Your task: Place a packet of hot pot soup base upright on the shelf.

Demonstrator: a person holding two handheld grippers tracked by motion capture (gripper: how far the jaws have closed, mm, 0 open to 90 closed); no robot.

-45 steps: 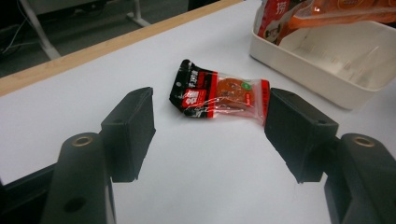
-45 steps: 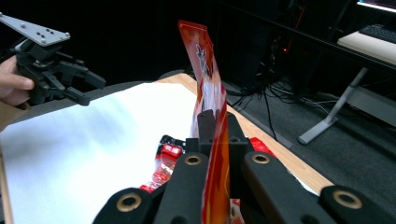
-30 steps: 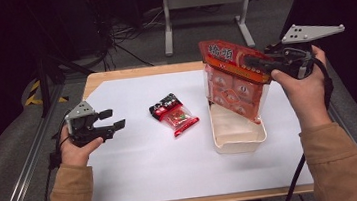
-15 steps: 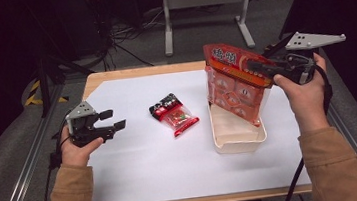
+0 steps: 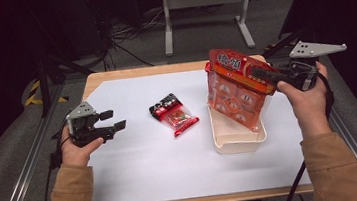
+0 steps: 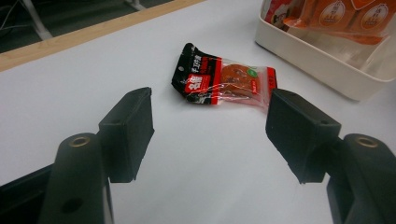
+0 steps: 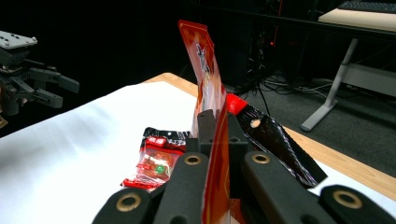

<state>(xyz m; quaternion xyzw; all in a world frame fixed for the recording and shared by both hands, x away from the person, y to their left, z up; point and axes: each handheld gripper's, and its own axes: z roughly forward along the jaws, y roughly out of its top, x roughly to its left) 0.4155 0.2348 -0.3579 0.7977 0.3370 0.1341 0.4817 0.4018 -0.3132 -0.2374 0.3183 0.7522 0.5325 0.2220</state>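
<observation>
My left tongs (image 5: pixel 114 126) sit low over the white desk (image 5: pixel 138 170) near its left edge, jaws wide apart, gripping nothing. In the left gripper view they (image 6: pixel 210 135) frame bare desk, with the small snack packet (image 6: pixel 224 83) just beyond the tips.

That small snack packet (image 5: pixel 174 115) lies flat mid-desk, well apart from both tongs, black end toward the far left, clear red end toward the near right, so its long axis runs diagonally.

Right of it sits the cream tray (image 5: pixel 238 142), long side running near to far. The big orange pack (image 5: pixel 236 92) stands in it, bottom edge down in the tray, printed header up. Its long axis is near vertical, top tilted away from me and toward the right. Clear face with the round pieces points toward me.

My right tongs (image 5: pixel 259 74) are clamped on that pack at its upper right edge, just under the header. In the right gripper view the jaws pinch the pack's film (image 7: pixel 212 154) edge-on, sheet rising straight up between them.
</observation>
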